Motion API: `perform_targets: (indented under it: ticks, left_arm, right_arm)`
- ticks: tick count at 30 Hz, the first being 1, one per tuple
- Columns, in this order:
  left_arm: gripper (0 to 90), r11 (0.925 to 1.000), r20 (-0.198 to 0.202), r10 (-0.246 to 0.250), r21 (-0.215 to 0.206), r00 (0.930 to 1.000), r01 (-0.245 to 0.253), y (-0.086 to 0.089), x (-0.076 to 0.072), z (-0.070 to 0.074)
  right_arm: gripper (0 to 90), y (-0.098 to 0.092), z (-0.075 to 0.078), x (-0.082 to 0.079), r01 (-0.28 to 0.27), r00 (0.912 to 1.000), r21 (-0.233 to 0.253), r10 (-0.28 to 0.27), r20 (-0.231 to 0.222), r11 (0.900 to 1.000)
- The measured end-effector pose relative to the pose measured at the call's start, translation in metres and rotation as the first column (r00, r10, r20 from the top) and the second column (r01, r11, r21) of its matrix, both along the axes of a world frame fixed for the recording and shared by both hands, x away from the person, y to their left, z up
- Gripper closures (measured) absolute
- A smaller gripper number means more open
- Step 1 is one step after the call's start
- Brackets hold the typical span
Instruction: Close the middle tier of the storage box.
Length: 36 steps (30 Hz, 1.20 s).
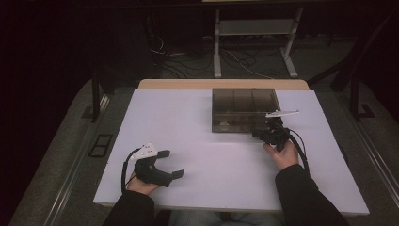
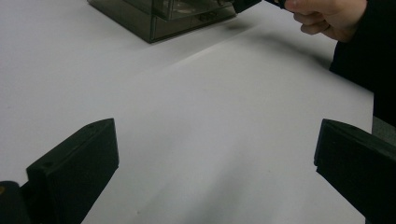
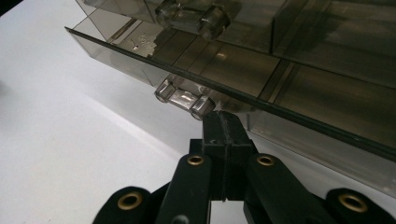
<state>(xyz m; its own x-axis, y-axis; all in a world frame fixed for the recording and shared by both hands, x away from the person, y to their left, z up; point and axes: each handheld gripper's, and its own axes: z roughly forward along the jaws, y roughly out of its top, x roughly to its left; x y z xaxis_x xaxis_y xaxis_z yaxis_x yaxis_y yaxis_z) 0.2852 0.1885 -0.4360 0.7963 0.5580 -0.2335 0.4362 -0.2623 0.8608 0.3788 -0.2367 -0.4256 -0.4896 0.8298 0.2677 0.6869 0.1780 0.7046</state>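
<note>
A smoky clear compartment box (image 1: 242,110) sits at the back middle of the white table (image 1: 188,122). My right gripper (image 1: 258,135) is at the box's front right corner. In the right gripper view its jaws are pressed together (image 3: 224,122), their tips just under the front rim of the box (image 3: 303,65), beside a clear latch (image 3: 183,99); nothing shows between them. My left gripper (image 1: 172,163) rests near the front left of the table, open, with bare table between its jaws (image 2: 217,154). The left gripper view shows the box (image 2: 154,18) far off and the other hand (image 2: 327,16).
The table's front edge (image 1: 226,206) runs just below both forearms. Beyond the far edge stand white frame legs (image 1: 217,52) and loose cables (image 1: 240,61) on the floor. Dark surroundings frame the table on both sides.
</note>
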Motion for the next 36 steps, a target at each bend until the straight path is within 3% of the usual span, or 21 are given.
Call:
perform_targets:
  ticks: [23, 29, 31, 36]
  left_arm:
    - [0.0, 1.0, -0.001, 0.0, 0.001, 1.0, 0.0, 0.0, 0.0, 0.0]
    - [0.0, 1.0, 0.0, 0.0, 0.001, 1.0, 0.0, 0.001, 0.0, 0.0]
    - [0.0, 1.0, 0.0, 0.001, -0.001, 1.0, -0.001, 0.001, 0.0, 0.0]
    - [0.0, 1.0, 0.001, -0.001, 0.0, 1.0, 0.001, 0.001, 0.0, 0.0]
  right_arm:
    - [89.1, 0.001, -0.002, 0.017, 0.042, 0.999, -0.002, -0.042, 0.015, 0.999]
    - [89.0, 0.0, -0.003, 0.018, 0.039, 0.9991, 0.021, -0.04, 0.012, 0.999]
    - [88.9, -0.003, -0.001, 0.017, 0.035, 0.9993, 0.049, -0.036, 0.008, 0.998]
    - [81.7, -0.006, 0.004, 0.012, 0.013, 0.9999, 0.048, -0.013, 0.01, 0.999]
